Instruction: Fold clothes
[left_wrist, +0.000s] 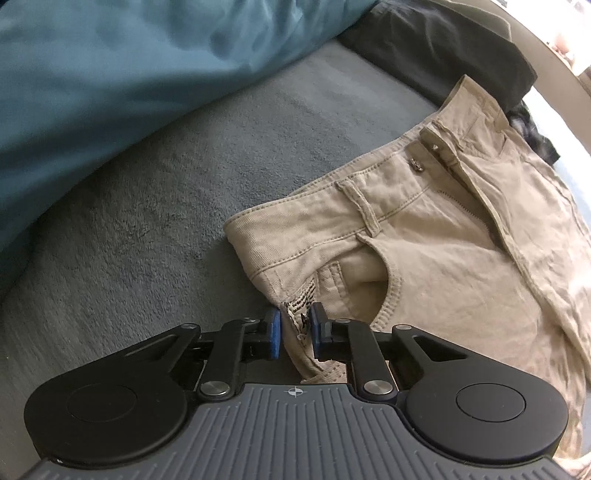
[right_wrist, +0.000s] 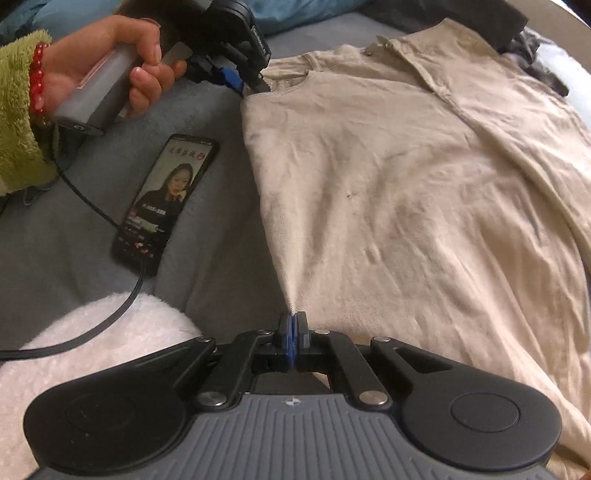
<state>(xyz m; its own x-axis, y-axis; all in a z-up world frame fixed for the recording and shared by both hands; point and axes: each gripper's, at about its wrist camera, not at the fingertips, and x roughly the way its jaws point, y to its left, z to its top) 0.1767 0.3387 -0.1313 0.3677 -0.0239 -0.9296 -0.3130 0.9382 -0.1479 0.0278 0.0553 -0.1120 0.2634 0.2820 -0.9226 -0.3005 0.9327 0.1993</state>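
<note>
Beige trousers (left_wrist: 436, 258) lie flat on a grey blanket (left_wrist: 166, 221), waistband and open fly toward the far side. My left gripper (left_wrist: 294, 325) is shut on the near waistband corner, and a fold of cloth with a printed label stands between its blue pads (left_wrist: 274, 332). The right wrist view shows the trousers (right_wrist: 406, 192) spread wide, with the left gripper (right_wrist: 247, 79) at their top left corner, held by a hand (right_wrist: 122, 48). My right gripper (right_wrist: 293, 328) has its pads pressed together on the trousers' left side edge, lower down.
A lit phone (right_wrist: 166, 199) with a black cable (right_wrist: 92, 325) lies on the blanket left of the trousers. White fluffy fabric (right_wrist: 110, 332) sits at the near left. A teal duvet (left_wrist: 110, 81) and a dark garment (left_wrist: 461, 55) lie beyond.
</note>
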